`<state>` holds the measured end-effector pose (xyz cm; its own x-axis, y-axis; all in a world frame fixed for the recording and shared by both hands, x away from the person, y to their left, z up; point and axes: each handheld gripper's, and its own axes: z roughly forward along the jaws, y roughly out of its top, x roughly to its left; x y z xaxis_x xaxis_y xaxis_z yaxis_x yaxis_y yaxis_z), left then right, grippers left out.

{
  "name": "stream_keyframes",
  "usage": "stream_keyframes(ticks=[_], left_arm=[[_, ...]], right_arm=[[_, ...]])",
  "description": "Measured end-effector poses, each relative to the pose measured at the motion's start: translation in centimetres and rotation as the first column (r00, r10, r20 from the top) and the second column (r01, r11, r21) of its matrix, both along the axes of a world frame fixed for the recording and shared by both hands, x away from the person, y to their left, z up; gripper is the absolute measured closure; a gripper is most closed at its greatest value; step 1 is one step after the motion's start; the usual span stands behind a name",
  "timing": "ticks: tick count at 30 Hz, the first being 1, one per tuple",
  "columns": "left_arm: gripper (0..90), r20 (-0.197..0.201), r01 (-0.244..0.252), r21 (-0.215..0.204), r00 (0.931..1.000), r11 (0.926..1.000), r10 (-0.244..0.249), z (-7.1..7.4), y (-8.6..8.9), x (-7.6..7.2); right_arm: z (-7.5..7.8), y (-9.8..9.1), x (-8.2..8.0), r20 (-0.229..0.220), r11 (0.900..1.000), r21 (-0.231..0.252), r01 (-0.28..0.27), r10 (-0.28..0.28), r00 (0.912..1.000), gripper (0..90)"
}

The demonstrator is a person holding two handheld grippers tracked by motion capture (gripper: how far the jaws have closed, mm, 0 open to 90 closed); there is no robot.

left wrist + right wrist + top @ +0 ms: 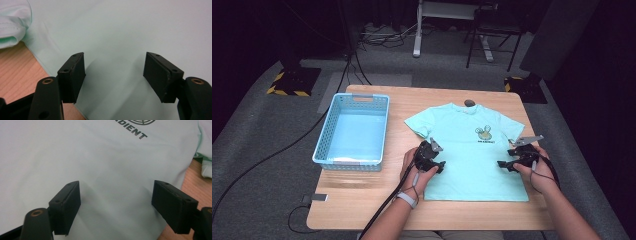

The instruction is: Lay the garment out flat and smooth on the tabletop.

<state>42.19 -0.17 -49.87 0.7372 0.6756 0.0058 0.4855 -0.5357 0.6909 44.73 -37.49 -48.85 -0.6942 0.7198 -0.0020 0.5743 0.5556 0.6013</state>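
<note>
a dim lab or studio: black curtains (572, 30), hazard-taped stand bases (292, 82), floor cables (267, 155), grey carpet (262, 130).

A light wooden table (362, 200) with rounded corners stands on a grey carpeted floor (257, 135). The room around it is dark, the far corners falling into black, while the table top is evenly lit from above. At the far side, the white leg of a desk (417, 30) rises from the floor, and just right of it stand the thin dark legs of a chair (489, 47). Cables (377, 37) lie loose on the carpet near them. Black stand bases marked with yellow and black hazard tape (287, 91) sit on the far left and far right. A black cable (267, 157) runs across the floor on the left.
</note>
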Motion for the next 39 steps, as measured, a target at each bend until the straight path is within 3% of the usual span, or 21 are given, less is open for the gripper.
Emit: stream_keyframes(ticks=[3, 7, 17, 28, 39], left_arm=[[33.7, 0.0, -0.007, -0.002, 1.0, 1.0, 0.007, 0.0, 0.2, -0.4], [32.0, 0.008, -0.008, -0.003, 0.9999, 1.0, 0.008, 0.3, 0.4, -1.0], [29.2, 0.045, 0.004, -0.004, 0.999, 1.0, -0.003, 2.4, 1.9, -3.5], [28.1, 0.08, 0.007, -0.002, 0.9968, 1.0, -0.007, 4.3, 3.3, -5.8], [27.3, 0.11, -0.018, -0.013, 0.9937, 0.9998, 0.019, 5.8, 6.1, -7.4]], right_arm=[[-0.2, -0.4, -0.9, 0.017, 0.9996, 0.023, 0.013, -0.014, 0.9998, 23.3], [-0.1, -0.4, -1.7, 0.02, 0.9997, 0.016, 0.021, -0.021, 0.9996, 22.7], [2.2, -1.0, -4.6, 0.07, 0.9987, 0.051, 0.001, -0.005, 0.9975, 21.4], [4.5, -1.7, -6.1, 0.111, 0.9958, 0.091, 0.011, -0.021, 0.9936, 18.5], [5.7, -2.4, -7.7, 0.12, 0.9919, 0.124, 0.03, -0.045, 0.9918, 16.4]])
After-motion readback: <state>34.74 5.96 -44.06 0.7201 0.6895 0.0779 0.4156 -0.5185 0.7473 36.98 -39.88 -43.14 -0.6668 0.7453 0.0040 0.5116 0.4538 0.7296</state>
